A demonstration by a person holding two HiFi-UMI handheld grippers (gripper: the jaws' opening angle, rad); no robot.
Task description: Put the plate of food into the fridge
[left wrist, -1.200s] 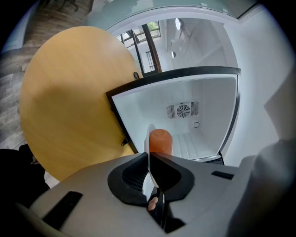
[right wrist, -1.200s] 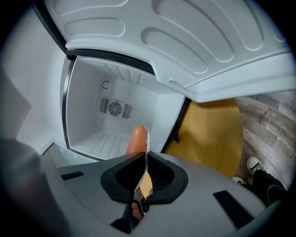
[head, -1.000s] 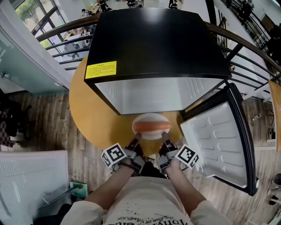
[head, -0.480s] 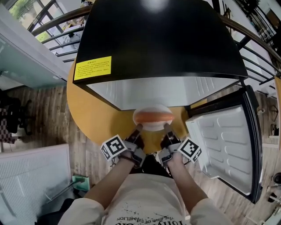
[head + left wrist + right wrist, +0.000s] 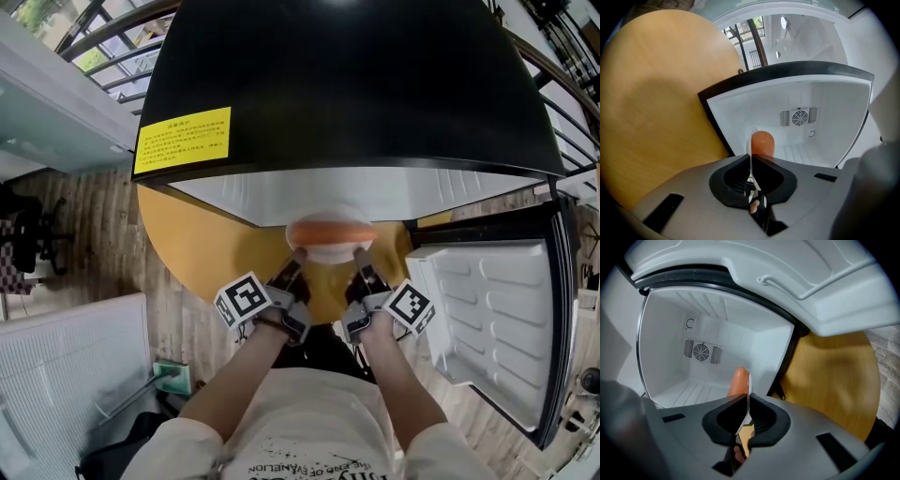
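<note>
A white plate [image 5: 330,248] with an orange sausage-like food [image 5: 330,231] is held level at the mouth of the open black mini fridge [image 5: 347,84]. My left gripper [image 5: 297,258] is shut on the plate's left rim, my right gripper [image 5: 361,258] on its right rim. In the left gripper view the plate edge [image 5: 750,154] runs between the jaws with the food [image 5: 762,142] beyond. The right gripper view shows the plate edge [image 5: 746,394] and food [image 5: 738,381] against the white fridge interior [image 5: 708,348].
The fridge stands on a round wooden table [image 5: 202,248]. Its door [image 5: 492,328] hangs open to the right. The fridge's white inside shows a rear fan vent [image 5: 798,116]. A white cabinet [image 5: 66,375] and wood floor lie to the left.
Both grippers have carried the plate forward toward the fridge opening; the plate now sits at the cavity's front edge, and the fridge fills more of the head view.
</note>
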